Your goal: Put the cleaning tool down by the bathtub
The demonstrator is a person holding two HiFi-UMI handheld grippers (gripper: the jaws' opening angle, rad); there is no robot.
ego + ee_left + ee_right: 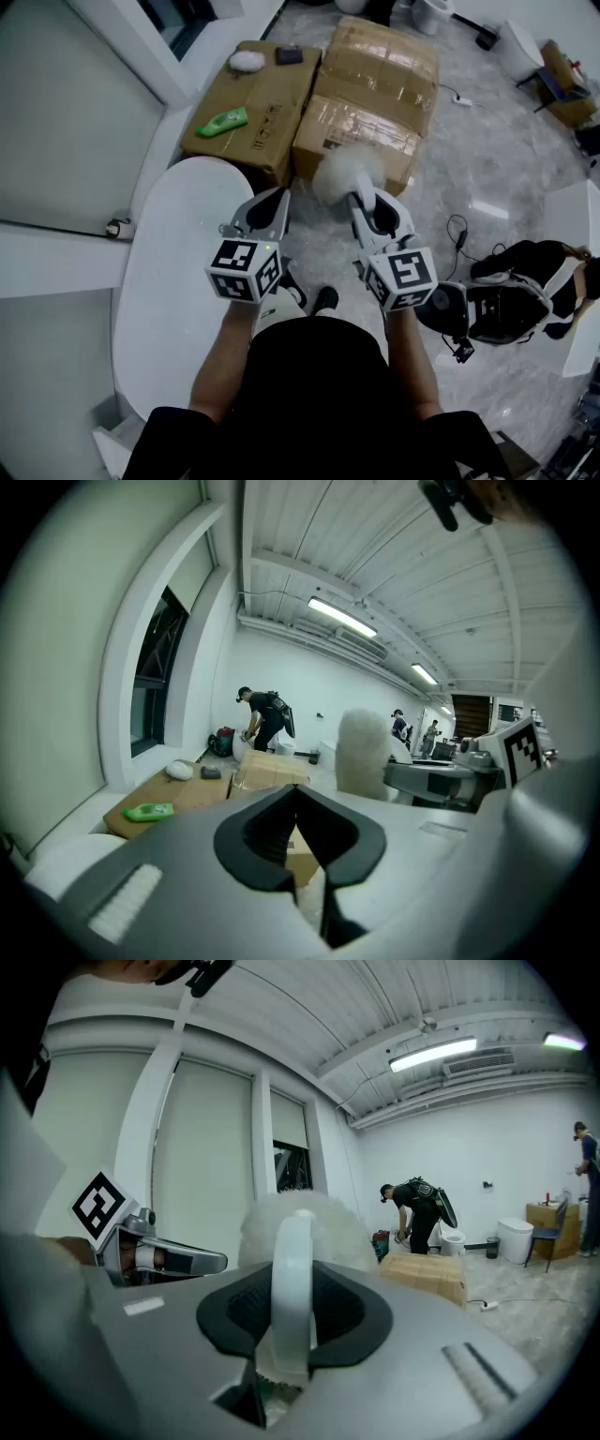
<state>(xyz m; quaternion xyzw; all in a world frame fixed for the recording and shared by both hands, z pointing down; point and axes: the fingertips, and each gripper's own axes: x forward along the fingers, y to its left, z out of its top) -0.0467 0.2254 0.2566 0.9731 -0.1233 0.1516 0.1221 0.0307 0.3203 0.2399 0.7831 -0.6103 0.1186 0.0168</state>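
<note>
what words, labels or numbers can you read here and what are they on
No text can be read in any view.
Left cardboard box: dark print on top, too small to read.
Right cardboard box: print on its side, too small to read.
Green bottle: label unreadable.
Left marker cube and right marker cube: black and white square patterns, no letters.
Cleaning brush: no print shows.

Bathtub (pixel 173 281) at left, along the window wall. Ahead, past its far end, left cardboard box (pixel 258 94) and right cardboard box (pixel 375 89) side by side, touching. Green bottle (pixel 222 122) on the left one. Cleaning tool (pixel 343 174) in the right gripper (pixel 364 202), before the right box. Left gripper (pixel 274 202) beside it, by the tub's right edge. Backpack (pixel 511 292) on the floor, far right.
</note>
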